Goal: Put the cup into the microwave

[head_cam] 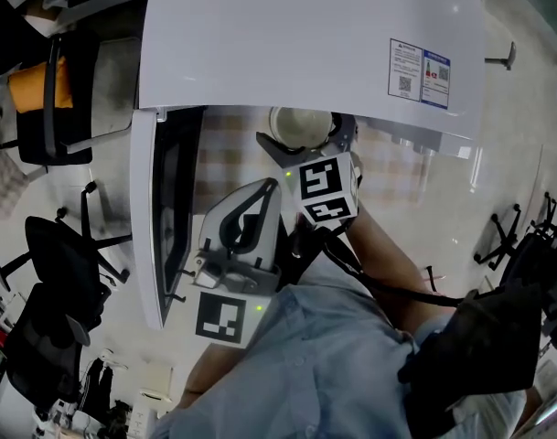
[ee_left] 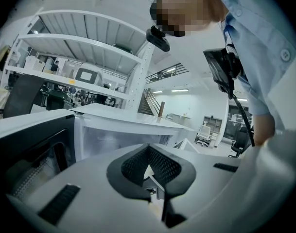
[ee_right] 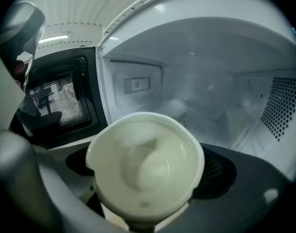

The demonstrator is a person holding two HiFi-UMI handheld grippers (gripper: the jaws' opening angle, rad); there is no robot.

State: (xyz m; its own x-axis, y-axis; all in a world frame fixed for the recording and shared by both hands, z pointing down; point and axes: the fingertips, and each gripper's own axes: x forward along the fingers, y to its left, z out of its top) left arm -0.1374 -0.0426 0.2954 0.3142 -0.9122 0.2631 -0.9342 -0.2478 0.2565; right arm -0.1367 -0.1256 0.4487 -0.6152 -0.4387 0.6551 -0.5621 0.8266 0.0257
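Where door [head_cam: 173,213] hangs open, cup [ee_right: 145,166] (clamped), microwave [head_cam: 305,35]

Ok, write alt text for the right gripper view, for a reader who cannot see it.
A white cup is clamped between the jaws with its mouth toward the camera, held up in front of the white cavity of the open microwave. The door, with a dark mesh window, stands swung open at the left.

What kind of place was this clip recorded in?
Probably an open-plan office or lab: black swivel chairs on a pale floor, tall white shelving, a staircase beyond, and a white microwave standing open.
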